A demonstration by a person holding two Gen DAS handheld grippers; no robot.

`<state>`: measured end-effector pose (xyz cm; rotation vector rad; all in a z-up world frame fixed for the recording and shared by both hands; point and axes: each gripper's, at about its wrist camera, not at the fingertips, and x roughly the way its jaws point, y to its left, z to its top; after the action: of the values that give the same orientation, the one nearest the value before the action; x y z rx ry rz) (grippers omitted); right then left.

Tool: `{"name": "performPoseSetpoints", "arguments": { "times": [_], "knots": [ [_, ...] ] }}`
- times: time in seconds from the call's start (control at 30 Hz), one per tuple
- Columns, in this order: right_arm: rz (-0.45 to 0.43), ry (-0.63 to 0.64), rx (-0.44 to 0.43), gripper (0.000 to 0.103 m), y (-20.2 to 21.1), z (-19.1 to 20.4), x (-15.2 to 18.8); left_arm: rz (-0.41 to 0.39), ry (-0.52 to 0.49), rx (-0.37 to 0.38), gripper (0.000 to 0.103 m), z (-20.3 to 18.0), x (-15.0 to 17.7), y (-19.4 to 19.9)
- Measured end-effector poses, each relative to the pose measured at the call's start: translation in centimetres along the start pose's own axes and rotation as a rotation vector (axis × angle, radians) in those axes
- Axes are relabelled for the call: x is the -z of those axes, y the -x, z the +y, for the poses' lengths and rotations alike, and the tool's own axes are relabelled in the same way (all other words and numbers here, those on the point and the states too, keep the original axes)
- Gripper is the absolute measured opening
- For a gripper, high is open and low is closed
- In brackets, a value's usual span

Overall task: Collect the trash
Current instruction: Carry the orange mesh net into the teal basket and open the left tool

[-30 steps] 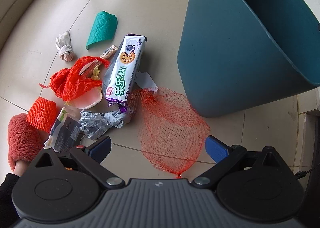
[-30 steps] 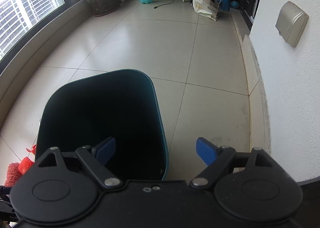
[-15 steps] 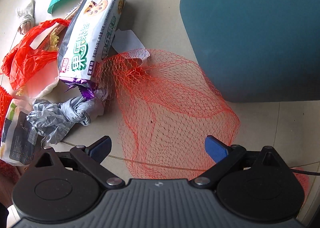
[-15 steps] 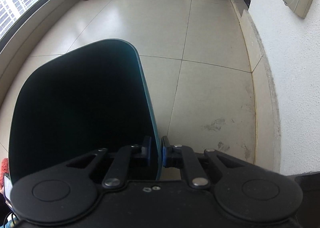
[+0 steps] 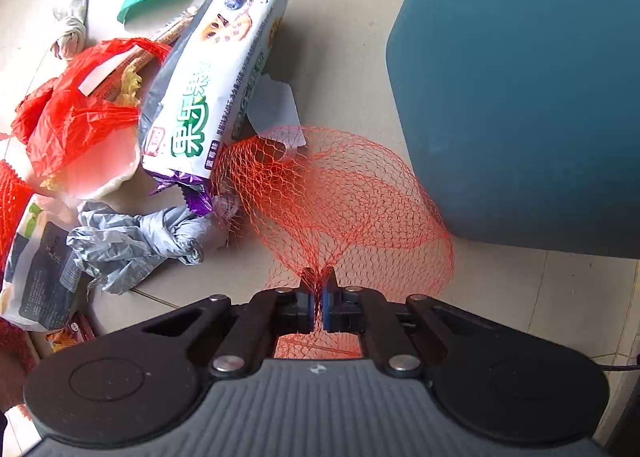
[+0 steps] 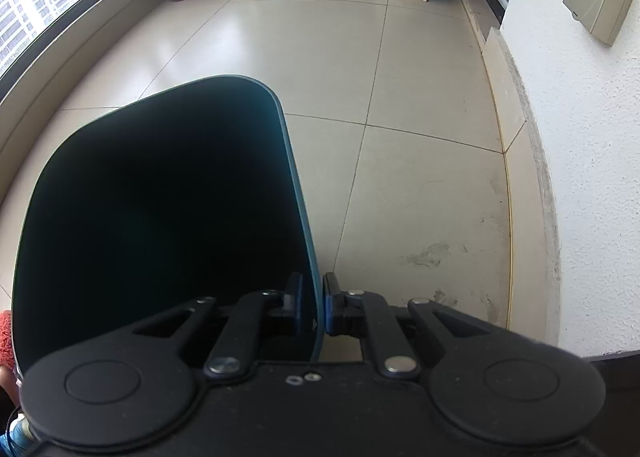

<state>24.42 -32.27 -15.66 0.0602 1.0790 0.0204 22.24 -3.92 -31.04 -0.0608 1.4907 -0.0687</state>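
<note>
One red net bag (image 5: 336, 201) beside one teal bin (image 5: 520, 89), pinched in left claw (image 5: 319, 297). Right claw (image 6: 311, 307) clamped on bin rim. One biscuit wrapper (image 5: 216, 85), one grey bag (image 5: 140, 241) beyond net.

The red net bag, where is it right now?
In the left wrist view the red net bag lies on the floor between the cookie packet and the blue bin, one end pinched in the left gripper.
</note>
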Motion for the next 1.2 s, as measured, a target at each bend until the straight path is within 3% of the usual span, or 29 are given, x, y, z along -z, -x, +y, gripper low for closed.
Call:
{"name": "performPoseSetpoints", "arguments": {
  "times": [0.1, 0.33, 0.63, 0.77, 1.0, 1.2],
  "knots": [
    [-0.011, 0.006, 0.016, 0.003, 0.1, 0.2, 0.2, -0.043, -0.005, -0.015, 0.002, 0.3, 0.3, 3.8],
    [-0.011, 0.021, 0.004, 0.002, 0.4, 0.3, 0.9, -0.154, -0.026, 0.029, 0.002, -0.5, 0.8, 14.0],
    [-0.008, 0.036, -0.005, 0.003, 0.4, 0.2, 0.7, -0.361, -0.083, 0.131, 0.002, -2.4, -0.4, 28.8],
    [-0.001, 0.030, -0.019, 0.004, 0.3, -0.1, 0.7, -0.413, -0.122, 0.191, 0.002, -5.3, -1.9, 32.5],
    [-0.001, 0.032, -0.027, 0.005, -0.1, -0.8, 0.3, -0.453, -0.224, 0.267, 0.003, -11.9, -4.7, 33.2],
    [-0.004, 0.031, -0.039, 0.005, -0.7, -1.3, 0.0, -0.379, -0.267, 0.202, 0.003, -15.6, -7.1, 26.9]
  ]
}}
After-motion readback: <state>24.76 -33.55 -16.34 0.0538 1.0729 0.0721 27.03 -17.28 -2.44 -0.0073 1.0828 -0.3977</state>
